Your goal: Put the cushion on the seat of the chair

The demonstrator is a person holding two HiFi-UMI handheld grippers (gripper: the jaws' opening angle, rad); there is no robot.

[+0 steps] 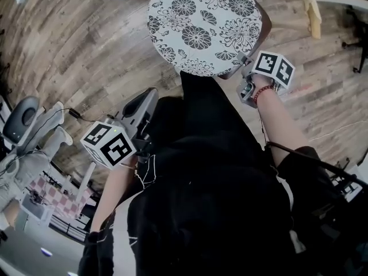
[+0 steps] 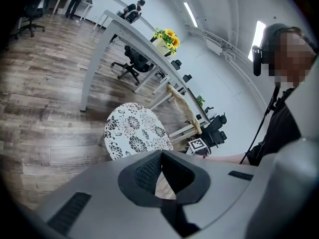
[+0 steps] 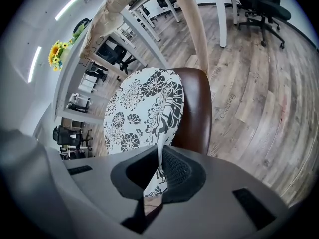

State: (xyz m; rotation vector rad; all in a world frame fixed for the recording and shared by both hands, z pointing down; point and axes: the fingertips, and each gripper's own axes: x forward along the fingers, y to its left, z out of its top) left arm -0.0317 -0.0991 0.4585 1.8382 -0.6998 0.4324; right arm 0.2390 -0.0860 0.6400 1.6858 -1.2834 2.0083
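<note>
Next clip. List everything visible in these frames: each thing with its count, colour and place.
round fabric cushion: one, white with black flowers, over the chair seat
wooden chair seat: one, brown, beneath the cushion, mostly covered
plank floor: one, grey-brown, all around
long tables: several, white, in the background
sunflower bunch: one, yellow, in a white pot on a table
office chairs: several, black, beside the tables
right gripper: one, grey, shut on the cushion's edge
left gripper: one, grey, jaws together and empty, back from the cushion
</note>
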